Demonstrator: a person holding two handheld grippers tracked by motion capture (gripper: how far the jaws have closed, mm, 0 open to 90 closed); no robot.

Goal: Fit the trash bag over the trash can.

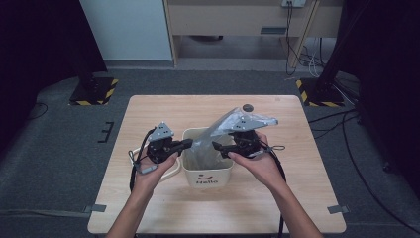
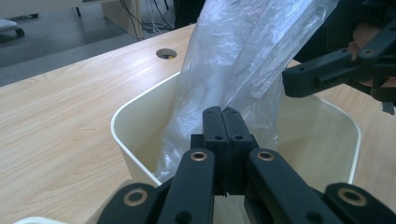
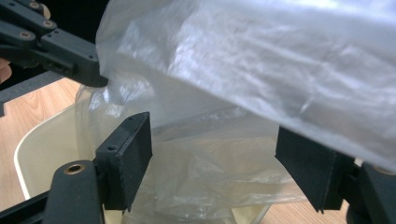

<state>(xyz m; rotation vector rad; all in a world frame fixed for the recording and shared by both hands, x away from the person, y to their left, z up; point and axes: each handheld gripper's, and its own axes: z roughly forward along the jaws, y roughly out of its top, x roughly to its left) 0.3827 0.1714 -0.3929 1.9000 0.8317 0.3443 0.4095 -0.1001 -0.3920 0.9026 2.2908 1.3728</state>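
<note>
A cream bin (image 1: 208, 179) marked "Hello" stands at the middle of the wooden table. A clear plastic bag (image 1: 205, 144) rises out of it and drapes over the top of my right gripper. My left gripper (image 1: 190, 143) reaches over the bin's left rim. In the left gripper view its jaws (image 2: 222, 111) are shut, and a fold of the bag (image 2: 233, 56) runs into their tips. My right gripper (image 1: 216, 146) comes in from the bin's right. Its jaws (image 3: 215, 144) stand open with bag film (image 3: 280, 70) between and above them, and the pads are not touching it.
A round cable hole (image 1: 247, 107) sits near the table's far edge. A pale loop (image 1: 171, 173) lies by the left hand. Bare tabletop (image 1: 213, 210) lies in front of the bin. Two stand bases with yellow-black stripes (image 1: 94, 91) (image 1: 317, 91) are on the floor beyond.
</note>
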